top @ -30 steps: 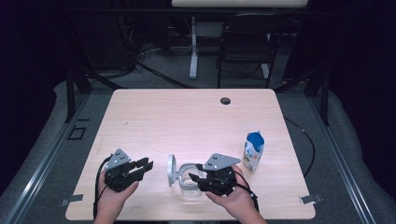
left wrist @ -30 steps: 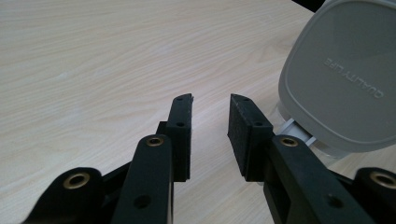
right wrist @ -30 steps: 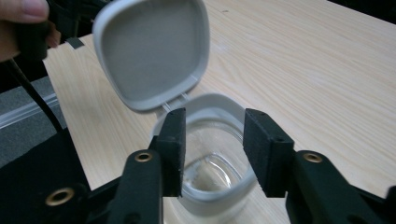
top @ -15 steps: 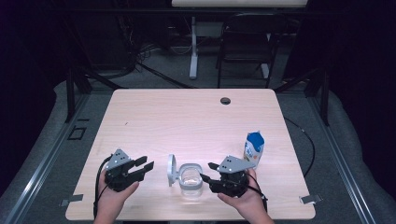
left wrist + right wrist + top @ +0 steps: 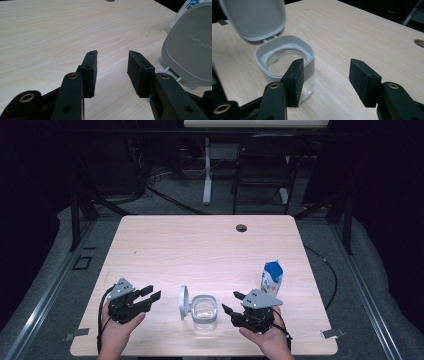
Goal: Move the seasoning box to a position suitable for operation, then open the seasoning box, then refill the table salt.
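Observation:
A clear jar (image 5: 204, 312) with a white rim stands near the table's front edge, its hinged white lid (image 5: 183, 302) flipped up on the left. My left gripper (image 5: 152, 292) rests left of the lid, apart from it. Its jaws have just been opening and stand open around nothing. The left gripper view has this gripper (image 5: 112, 56) over bare wood, with the lid (image 5: 190, 50) at its right. My right gripper (image 5: 230, 302) sits right of the jar, also just opened, with nothing between its jaws. In the right gripper view this gripper (image 5: 327, 62) points past the jar (image 5: 309, 53) and lid (image 5: 254, 17).
A small blue and white carton (image 5: 271, 277) stands upright behind my right hand, and peeks out behind the lid as the carton (image 5: 173, 18). A dark cable hole (image 5: 241, 228) is in the table's far edge. Chairs and stands lie beyond the table.
My right gripper has drawn away from the jar to the right and opened its jaws. The left gripper's jaws have opened too, and that hand has stayed in place.

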A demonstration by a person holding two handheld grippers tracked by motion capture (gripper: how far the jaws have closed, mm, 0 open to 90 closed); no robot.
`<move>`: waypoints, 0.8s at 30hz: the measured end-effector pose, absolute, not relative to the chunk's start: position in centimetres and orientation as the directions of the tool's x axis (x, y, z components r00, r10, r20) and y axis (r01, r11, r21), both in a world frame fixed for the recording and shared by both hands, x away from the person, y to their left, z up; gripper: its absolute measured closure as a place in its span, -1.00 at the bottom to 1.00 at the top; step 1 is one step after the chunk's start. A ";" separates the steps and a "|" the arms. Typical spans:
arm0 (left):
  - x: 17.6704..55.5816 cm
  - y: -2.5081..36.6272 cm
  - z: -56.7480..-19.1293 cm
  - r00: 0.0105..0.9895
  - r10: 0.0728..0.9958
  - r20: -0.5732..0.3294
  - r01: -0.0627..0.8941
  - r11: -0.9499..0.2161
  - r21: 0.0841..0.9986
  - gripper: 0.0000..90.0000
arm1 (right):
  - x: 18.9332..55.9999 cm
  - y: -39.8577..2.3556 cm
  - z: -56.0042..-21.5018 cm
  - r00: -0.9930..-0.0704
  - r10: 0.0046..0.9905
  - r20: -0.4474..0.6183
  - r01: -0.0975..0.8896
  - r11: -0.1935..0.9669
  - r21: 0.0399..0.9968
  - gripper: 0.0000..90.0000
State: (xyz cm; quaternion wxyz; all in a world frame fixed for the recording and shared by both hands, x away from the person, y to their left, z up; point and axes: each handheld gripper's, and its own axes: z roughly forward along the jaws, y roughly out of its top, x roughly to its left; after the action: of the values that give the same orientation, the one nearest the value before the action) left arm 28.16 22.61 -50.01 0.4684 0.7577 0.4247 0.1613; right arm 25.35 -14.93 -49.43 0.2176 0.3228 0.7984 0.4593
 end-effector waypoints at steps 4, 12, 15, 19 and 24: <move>28.3 23.0 -49.9 0.574 0.802 -0.166 0.495 -0.178 0.851 0.34 | 25.4 -15.9 -49.5 -0.669 0.743 -0.036 0.330 0.340 0.880 0.00; 28.6 23.5 -49.9 0.547 0.818 -0.177 0.500 -0.150 0.853 0.23 | 25.4 -17.8 -49.2 -0.634 0.772 0.045 0.411 0.287 0.865 0.04; 28.6 23.5 -50.0 0.542 0.823 -0.169 0.503 -0.157 0.850 0.23 | 25.5 -18.5 -49.1 -0.631 0.773 0.056 0.419 0.280 0.864 0.11; 28.4 23.6 -49.9 0.541 0.826 -0.158 0.499 -0.165 0.851 0.23 | 25.5 -20.1 -49.2 -0.621 0.784 0.020 0.414 0.306 0.858 0.19; 28.4 24.0 -49.9 0.530 0.834 -0.155 0.504 -0.163 0.848 0.23 | 25.5 -21.8 -49.1 -0.621 0.783 0.032 0.422 0.299 0.856 0.22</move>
State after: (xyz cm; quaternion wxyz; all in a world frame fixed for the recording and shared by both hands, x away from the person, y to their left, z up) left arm 28.42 23.99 -49.92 0.4638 0.7415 0.4512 0.1776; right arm 25.45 -21.79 -49.11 0.2014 0.3862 0.7804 0.4487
